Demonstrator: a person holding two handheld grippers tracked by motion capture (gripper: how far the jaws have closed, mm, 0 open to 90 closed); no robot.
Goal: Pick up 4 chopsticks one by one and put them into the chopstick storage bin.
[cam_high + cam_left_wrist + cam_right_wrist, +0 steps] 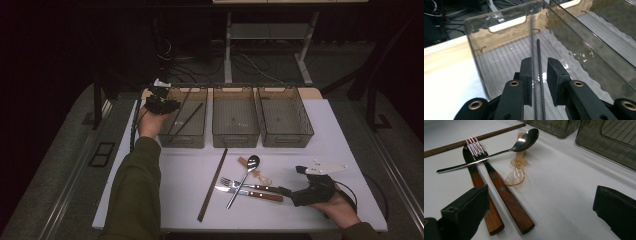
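Now, from above, the left tool (161, 102) hovers over the leftmost bin (195, 140). Its own camera shows the jaws slightly apart around a thin, stiff, light chopstick (539, 75) inside; grip mid-shaft. Right tool (541, 215) gapes wide, empty, beside the wooden-handled fork (506, 200).

Dim room — only the white surface (330, 150) is lit, from above, with dark surroundings; glare streaks the clear bin (499, 27) — near gripper jaws blur softly.
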